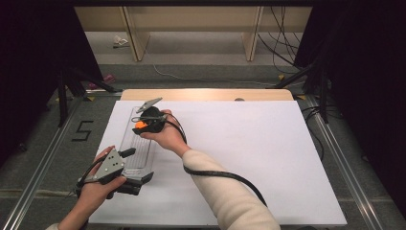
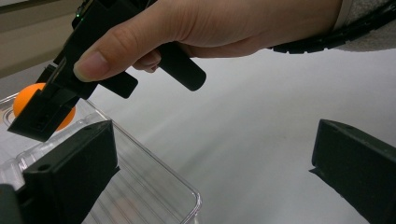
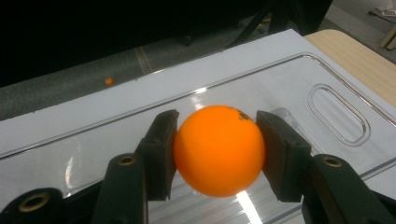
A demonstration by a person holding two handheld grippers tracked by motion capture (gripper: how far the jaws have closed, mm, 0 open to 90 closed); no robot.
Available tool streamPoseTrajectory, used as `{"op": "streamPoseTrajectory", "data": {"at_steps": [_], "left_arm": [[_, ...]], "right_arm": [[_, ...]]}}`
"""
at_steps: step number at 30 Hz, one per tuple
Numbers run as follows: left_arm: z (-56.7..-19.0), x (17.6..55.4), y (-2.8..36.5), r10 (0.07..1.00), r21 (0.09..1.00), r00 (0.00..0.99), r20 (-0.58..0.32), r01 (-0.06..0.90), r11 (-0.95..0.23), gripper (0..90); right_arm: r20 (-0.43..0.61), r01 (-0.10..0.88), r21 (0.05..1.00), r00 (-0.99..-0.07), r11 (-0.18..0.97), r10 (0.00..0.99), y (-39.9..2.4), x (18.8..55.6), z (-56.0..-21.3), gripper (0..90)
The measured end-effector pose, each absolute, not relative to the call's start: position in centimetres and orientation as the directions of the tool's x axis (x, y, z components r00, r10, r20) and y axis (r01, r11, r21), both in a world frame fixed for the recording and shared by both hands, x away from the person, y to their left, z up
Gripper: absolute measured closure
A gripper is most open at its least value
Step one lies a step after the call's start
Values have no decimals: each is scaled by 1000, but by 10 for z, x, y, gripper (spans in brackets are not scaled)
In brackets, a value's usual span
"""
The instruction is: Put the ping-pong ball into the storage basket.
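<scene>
Your right tongs (image 3: 217,151) are clamped on the orange ball (image 3: 218,149), one pad on each side, so it can't roll away. You hold it just above the far end of the clear plastic tray (image 3: 289,79), likely to set it down inside. Your left tongs (image 2: 210,172) stand wide open with nothing between them, one jaw at the tray's near corner, perhaps to steady it on the white sheet (image 1: 249,143).

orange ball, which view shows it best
The right gripper view: the orange ball sits large and sharp between the right gripper pads. The high view and the left gripper view show a partly hidden orange spot.
</scene>
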State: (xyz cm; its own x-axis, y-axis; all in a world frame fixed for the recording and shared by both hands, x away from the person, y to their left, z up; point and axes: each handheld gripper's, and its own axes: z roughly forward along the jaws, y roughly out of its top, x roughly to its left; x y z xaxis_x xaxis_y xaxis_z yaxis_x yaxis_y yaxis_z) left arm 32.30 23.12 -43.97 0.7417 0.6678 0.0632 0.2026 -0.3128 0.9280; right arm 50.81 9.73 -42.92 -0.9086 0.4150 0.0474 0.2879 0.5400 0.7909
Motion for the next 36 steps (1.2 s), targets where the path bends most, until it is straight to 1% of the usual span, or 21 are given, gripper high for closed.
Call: {"op": "streamPoseTrajectory", "data": {"at_steps": [24, 27, 36], "left_arm": [[-440, 323, 231, 668, 928, 742, 60, 205, -311, 0], [-440, 323, 231, 668, 928, 741, 59, 205, -310, 0], [-440, 323, 231, 668, 928, 742, 63, 202, -312, 0]], "right_arm": [[49, 295, 789, -904, 539, 424, 101, 509, -433, 499], [46, 294, 791, -903, 537, 427, 101, 508, -432, 468], [65, 315, 795, -894, 518, 444, 98, 508, -431, 332]]}}
